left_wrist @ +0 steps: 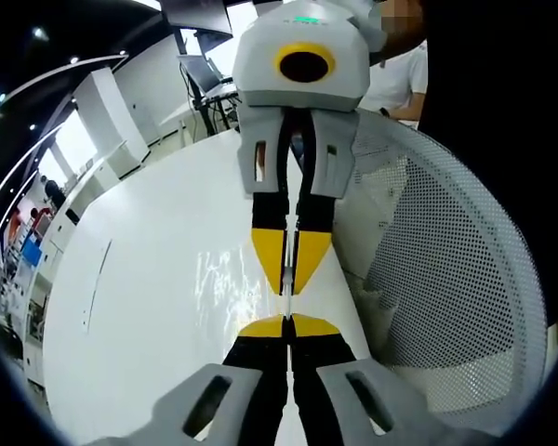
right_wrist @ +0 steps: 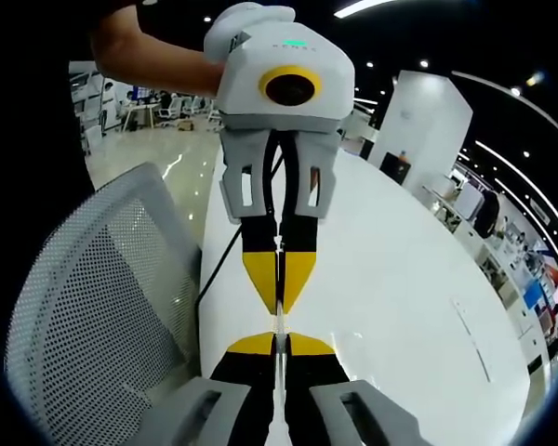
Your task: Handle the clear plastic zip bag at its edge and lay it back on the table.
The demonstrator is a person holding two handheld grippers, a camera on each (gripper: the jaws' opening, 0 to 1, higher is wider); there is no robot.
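The clear plastic zip bag (left_wrist: 225, 279) hangs over the white table as a faint glinting sheet, stretched between two grippers that face each other tip to tip. My left gripper (left_wrist: 287, 322) rises from the bottom of the left gripper view, its yellow pads pressed on the bag's thin edge. My right gripper (left_wrist: 289, 286) comes down from the top, also shut on that edge. In the right gripper view the bag (right_wrist: 279, 321) is edge-on, a thin pale line running between my right gripper (right_wrist: 279, 338) below and my left gripper (right_wrist: 279, 305) above.
A long white table (left_wrist: 139, 279) lies beneath the bag. A grey mesh chair back (left_wrist: 446, 279) stands against the table's edge, also seen as the chair back (right_wrist: 93, 307). A person's hand (right_wrist: 167, 60) holds the left gripper. Office desks and chairs stand far behind.
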